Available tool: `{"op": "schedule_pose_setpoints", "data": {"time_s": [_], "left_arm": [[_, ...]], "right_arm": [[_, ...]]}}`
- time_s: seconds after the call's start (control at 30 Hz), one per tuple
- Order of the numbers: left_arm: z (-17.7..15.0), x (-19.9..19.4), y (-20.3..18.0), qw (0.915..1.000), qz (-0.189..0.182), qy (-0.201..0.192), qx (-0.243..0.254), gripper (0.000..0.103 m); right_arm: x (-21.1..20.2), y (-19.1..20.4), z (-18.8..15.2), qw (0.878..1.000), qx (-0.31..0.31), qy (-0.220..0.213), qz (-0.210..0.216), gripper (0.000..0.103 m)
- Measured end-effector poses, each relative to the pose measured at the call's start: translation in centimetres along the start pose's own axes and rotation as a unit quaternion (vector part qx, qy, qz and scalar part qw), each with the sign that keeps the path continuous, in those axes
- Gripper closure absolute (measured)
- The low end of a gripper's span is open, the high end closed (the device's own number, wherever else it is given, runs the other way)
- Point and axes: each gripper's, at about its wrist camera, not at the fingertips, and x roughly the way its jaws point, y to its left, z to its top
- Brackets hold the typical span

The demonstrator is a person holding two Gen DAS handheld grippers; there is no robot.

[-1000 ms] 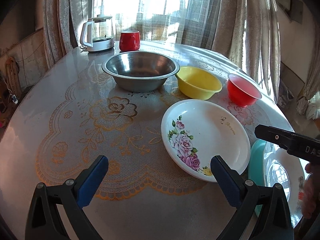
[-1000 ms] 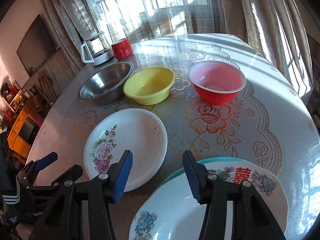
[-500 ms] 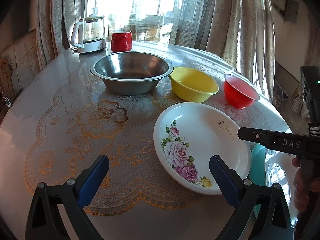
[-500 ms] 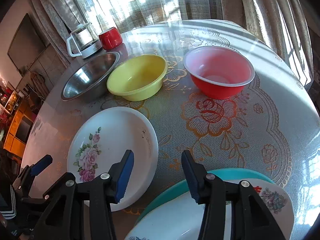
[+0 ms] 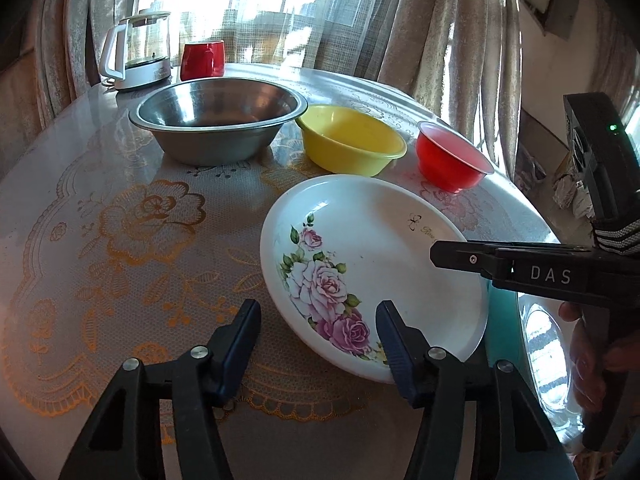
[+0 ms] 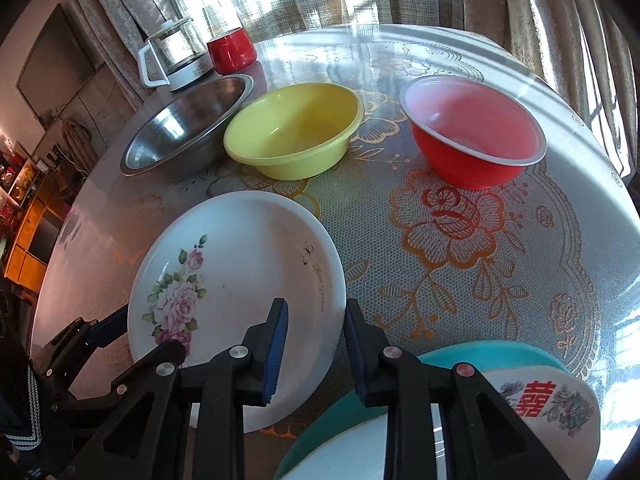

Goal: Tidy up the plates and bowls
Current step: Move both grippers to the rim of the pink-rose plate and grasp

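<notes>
In front of me a white rose-printed plate (image 5: 384, 264) lies flat on the worktop (image 5: 120, 240). Behind it stand three upright bowls in a row: a steel bowl (image 5: 218, 118), a yellow bowl (image 5: 352, 140) and a red bowl (image 5: 452, 160). To my right, a decorated white plate (image 6: 540, 404) rests on a teal plate (image 6: 492, 354).
</notes>
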Motion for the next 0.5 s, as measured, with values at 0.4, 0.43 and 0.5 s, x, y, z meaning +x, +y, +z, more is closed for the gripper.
{"op": "schedule_pose_setpoints", "data": {"time_s": [0.4, 0.43, 0.5], "left_arm": [[0.2, 0.0, 1.8, 0.9986, -0.048, 0.005, -0.022, 0.061], [0.2, 0.0, 1.8, 0.9986, -0.048, 0.006, -0.022, 0.062], [0.2, 0.0, 2.1, 0.9987, -0.043, 0.004, -0.028, 0.065]], "right_arm": [[1.6, 0.3, 1.2, 1.0, 0.007, 0.022, -0.015, 0.077], [1.6, 0.4, 1.3, 1.0, 0.007, 0.023, -0.016, 0.077], [1.6, 0.6, 1.1, 1.0, 0.004, 0.022, -0.007, 0.08]]}}
